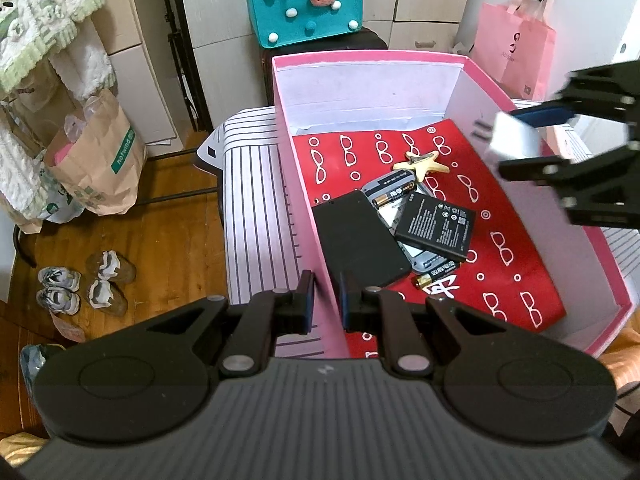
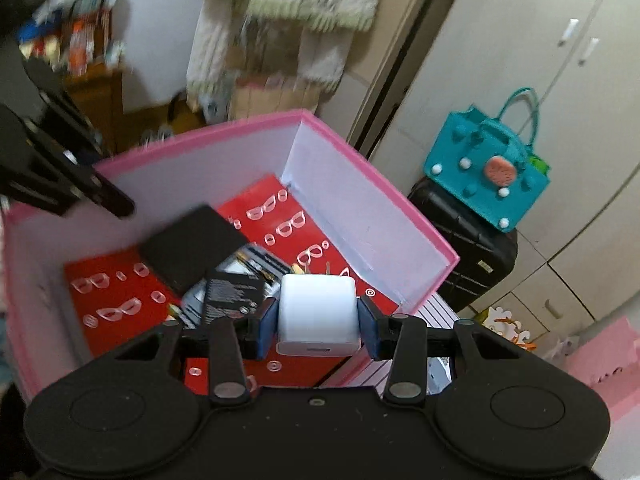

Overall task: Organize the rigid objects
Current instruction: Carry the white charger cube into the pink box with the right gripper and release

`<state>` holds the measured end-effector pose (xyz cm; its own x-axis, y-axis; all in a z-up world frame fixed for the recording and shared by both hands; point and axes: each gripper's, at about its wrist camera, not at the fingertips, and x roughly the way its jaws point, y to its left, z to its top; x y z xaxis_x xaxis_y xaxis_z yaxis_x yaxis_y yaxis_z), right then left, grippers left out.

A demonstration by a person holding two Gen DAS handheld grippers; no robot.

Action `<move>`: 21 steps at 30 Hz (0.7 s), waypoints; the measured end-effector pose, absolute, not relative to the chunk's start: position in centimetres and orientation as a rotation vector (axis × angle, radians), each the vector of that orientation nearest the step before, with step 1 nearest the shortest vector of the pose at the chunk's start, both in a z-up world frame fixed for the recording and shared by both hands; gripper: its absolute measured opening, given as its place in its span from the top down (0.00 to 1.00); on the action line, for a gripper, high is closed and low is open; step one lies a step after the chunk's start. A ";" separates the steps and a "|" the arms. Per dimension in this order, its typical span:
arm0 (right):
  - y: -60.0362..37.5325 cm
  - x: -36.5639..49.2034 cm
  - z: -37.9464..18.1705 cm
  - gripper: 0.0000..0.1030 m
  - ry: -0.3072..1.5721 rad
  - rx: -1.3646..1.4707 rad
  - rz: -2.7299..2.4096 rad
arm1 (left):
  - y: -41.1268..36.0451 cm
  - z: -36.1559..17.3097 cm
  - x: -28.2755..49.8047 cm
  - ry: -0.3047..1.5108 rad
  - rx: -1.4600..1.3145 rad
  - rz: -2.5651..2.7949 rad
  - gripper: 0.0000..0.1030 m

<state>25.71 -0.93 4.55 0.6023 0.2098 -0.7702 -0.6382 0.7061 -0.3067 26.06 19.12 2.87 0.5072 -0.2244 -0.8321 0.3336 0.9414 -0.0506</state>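
Note:
A pink box (image 1: 308, 216) with a red glasses-print liner holds a black phone (image 1: 360, 240), a flat black battery (image 1: 436, 226), AA batteries (image 1: 436, 274) and a cream star clip (image 1: 418, 162). My left gripper (image 1: 326, 304) is shut on the box's left wall. My right gripper (image 2: 318, 320) is shut on a white charger plug (image 2: 316, 312) and holds it above the box's inside; it also shows at the right of the left wrist view (image 1: 520, 144). The box (image 2: 360, 208) and the phone (image 2: 192, 246) show in the right wrist view too.
The box stands on a striped white surface (image 1: 256, 216). A teal felt bag (image 1: 306, 4) sits on a black suitcase (image 2: 468, 256) behind. A pink bag (image 1: 516, 48), a paper bag (image 1: 100, 160) and shoes (image 1: 80, 284) lie around on the wood floor.

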 end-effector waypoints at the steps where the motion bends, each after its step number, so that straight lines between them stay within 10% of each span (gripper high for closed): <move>1: -0.6 26.2 4.0 0.53 0.795 -0.640 0.541 | 19.1 2.9 26.0 0.982 0.121 -0.338 0.89; 21: -1.1 27.3 3.5 0.47 0.831 -0.608 0.572 | 19.1 2.9 26.2 0.989 0.112 -0.333 0.89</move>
<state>27.27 -1.13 3.49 0.5472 0.2236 -0.8066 -0.6732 0.6901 -0.2654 26.16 19.13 2.88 0.5035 -0.2244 -0.8344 0.3253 0.9439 -0.0576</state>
